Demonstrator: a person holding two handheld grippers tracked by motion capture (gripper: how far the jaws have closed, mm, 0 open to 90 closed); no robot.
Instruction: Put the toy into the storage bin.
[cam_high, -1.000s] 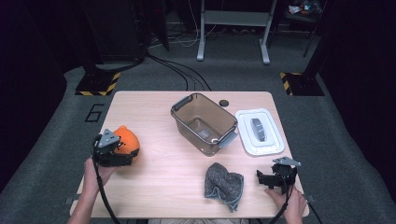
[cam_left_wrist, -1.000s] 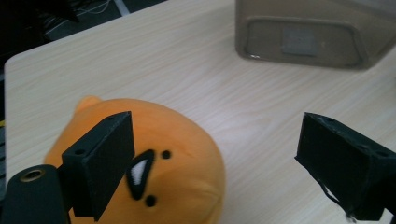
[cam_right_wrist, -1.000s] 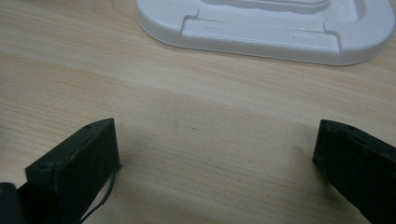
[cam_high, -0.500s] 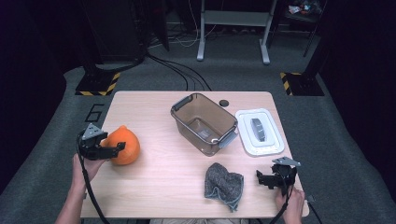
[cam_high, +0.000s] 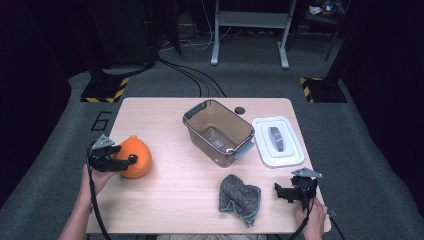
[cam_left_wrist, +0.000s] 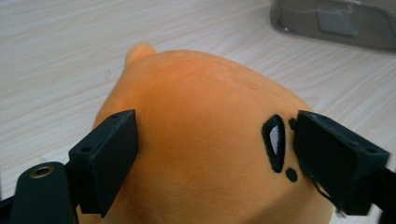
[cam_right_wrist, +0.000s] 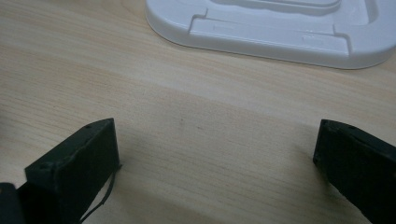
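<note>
From above, the left gripper sits at the orange plush toy on the wooden table, left of the clear plastic bin. The right gripper rests spread near the grey cloth, below the white lid.

In the left gripper view, the jaws, just closing, flank the orange plush toy, both pads against its sides.

In the right gripper view, jaws stand wide over bare wood, the white lid ahead.

Wooden table, orange plush toy, clear bin, white lid, grey cloth
</note>
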